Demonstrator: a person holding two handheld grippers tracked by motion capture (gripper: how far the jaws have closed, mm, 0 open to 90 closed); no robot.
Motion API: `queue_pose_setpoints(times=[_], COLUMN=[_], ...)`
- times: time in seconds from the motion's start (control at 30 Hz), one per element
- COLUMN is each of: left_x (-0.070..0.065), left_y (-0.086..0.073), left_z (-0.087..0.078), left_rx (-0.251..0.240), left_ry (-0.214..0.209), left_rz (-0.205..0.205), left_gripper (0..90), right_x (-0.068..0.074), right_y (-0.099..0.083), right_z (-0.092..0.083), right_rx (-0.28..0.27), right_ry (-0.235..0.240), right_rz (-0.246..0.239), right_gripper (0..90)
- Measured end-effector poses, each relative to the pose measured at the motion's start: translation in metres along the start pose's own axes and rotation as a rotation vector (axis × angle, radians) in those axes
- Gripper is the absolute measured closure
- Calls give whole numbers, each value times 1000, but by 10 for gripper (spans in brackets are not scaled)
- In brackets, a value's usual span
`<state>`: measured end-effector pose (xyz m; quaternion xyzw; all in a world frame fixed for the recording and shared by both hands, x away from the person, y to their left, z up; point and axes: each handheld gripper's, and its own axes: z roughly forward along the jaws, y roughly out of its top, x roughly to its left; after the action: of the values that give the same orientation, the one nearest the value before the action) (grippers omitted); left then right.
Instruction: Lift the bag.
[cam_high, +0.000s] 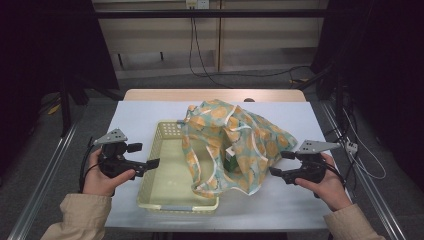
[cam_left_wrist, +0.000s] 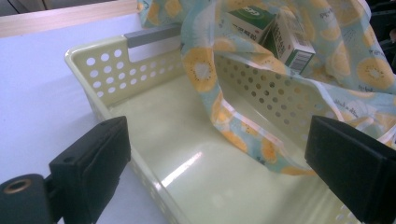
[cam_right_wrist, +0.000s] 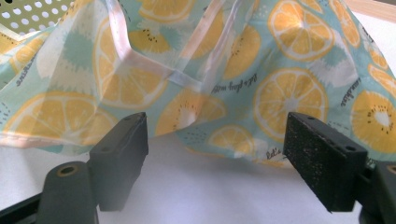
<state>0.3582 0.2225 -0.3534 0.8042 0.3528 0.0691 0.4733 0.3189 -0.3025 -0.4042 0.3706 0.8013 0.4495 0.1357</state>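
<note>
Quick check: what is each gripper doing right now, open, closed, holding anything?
Left gripper: open, holding nothing, jaws at the basket edge.
Right gripper: open, holding nothing, jaws facing the fruit-print bag.

A lab-like recording station; black curtains flank a white-topped table; cables trail across grey floor; metal rails border it.

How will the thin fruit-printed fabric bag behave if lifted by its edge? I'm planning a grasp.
The fruit-printed fabric bag lies crumpled and draped over the pale yellow perforated plastic basket, so it will probably flop and stretch rather than keep shape. The green and white cartons inside may slide or spill out of its open mouth.
</note>
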Motion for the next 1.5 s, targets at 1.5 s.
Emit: queue_pose_setpoints(times=[1.5], left_x=[3], left_y=[-51], left_z=[-8], left_rx=[-34], left_ry=[4], left_rz=[-48], left_gripper=[67], right_x=[1], right_y=[-38], right_z=[-5], right_rx=[2], right_ry=[-15], right_rz=[50], right_gripper=[220])
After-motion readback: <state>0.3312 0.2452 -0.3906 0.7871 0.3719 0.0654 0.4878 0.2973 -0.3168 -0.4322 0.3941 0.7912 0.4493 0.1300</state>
